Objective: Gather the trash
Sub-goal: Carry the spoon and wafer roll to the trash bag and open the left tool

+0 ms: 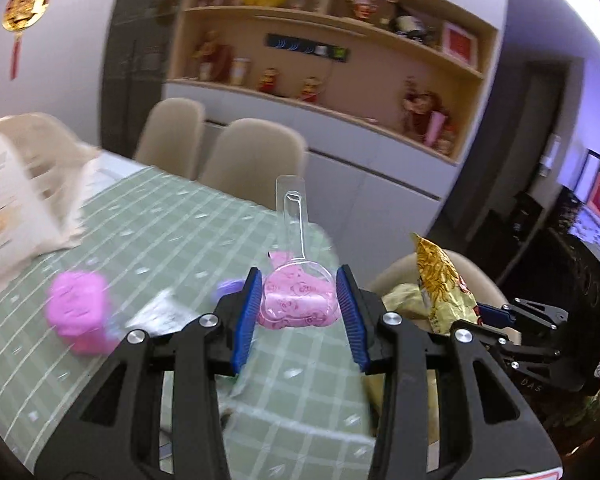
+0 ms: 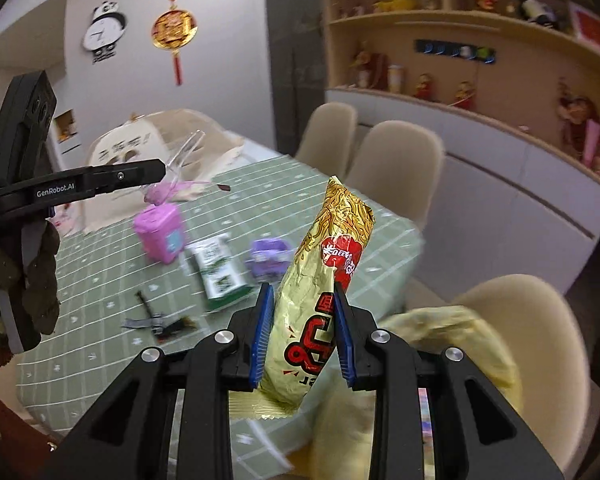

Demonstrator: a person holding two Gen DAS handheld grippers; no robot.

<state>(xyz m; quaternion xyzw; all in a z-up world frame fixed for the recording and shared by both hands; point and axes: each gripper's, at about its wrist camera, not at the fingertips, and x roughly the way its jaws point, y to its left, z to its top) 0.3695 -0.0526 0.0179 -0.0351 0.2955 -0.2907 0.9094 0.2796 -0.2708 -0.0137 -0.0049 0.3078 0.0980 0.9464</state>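
Left gripper [image 1: 300, 312] fingers clenched on pink blister pack [image 1: 298, 300], right gripper [image 2: 302, 332] on gold wrapper [image 2: 320, 280], both above bench [image 2: 100, 264] edge. Best keep grips firm until over yellow bag [image 2: 460, 332].

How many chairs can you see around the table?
3. Two chairs stand side by side at the far edge of the table, before the cabinet. One chair is at the near right corner. More may be hidden.
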